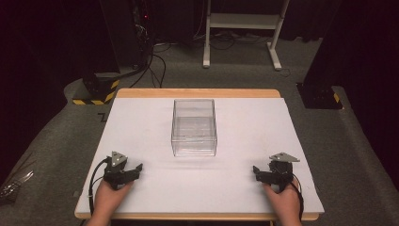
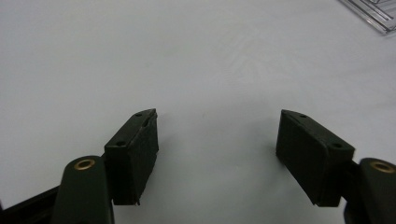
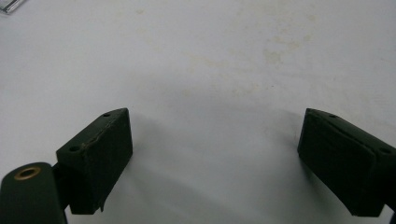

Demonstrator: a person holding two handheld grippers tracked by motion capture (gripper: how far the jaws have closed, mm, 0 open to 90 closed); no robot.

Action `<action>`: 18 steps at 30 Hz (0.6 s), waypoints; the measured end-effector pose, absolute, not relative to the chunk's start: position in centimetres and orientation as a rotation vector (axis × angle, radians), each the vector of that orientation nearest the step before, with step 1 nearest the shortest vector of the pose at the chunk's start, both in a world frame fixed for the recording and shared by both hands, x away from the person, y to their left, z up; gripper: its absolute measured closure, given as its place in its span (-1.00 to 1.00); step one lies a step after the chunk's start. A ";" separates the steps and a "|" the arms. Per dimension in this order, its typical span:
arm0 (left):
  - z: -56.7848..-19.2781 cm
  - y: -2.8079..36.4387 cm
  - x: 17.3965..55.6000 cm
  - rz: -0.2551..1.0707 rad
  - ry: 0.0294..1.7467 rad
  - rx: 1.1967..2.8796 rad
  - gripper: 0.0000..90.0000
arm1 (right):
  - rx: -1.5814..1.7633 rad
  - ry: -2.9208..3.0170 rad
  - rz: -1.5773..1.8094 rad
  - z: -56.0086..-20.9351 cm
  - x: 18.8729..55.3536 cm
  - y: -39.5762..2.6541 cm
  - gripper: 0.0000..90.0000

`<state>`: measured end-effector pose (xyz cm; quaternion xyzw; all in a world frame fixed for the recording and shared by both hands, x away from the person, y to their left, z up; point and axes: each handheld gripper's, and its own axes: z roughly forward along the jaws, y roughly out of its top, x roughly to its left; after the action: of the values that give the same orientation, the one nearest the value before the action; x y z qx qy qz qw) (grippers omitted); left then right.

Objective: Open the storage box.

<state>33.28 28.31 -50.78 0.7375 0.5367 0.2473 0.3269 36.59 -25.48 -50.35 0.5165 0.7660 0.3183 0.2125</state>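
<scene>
A clear plastic box [image 1: 194, 127] stands in the middle of the white table cover [image 1: 141, 122], and it looks empty. My left gripper [image 1: 135, 169] rests near the front left of the table, open, with nothing between its jaws. The same left gripper [image 2: 217, 140] shows bare white surface between its wide-apart pads, and a corner of the clear box [image 2: 373, 14] at the top right. My right gripper [image 1: 256, 171] rests near the front right, open too. In its own view the right gripper [image 3: 215, 144] holds nothing, over faintly stained white surface.
The table's wooden edge [image 1: 197, 92] shows along the far side. Beyond it, on the grey floor, stand a white frame [image 1: 242, 28], black stands with yellow-black striped bases [image 1: 96, 92] and loose cables [image 1: 155, 61].
</scene>
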 end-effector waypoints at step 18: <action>-50.8 28.2 33.2 0.654 1.414 1.924 -0.33 | 1.428 2.123 0.859 -50.4 36.6 -25.2 -0.76</action>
<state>33.16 28.20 -50.79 0.7344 0.5398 0.2497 0.3269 36.57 -25.25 -50.38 0.5163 0.7674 0.3106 0.2192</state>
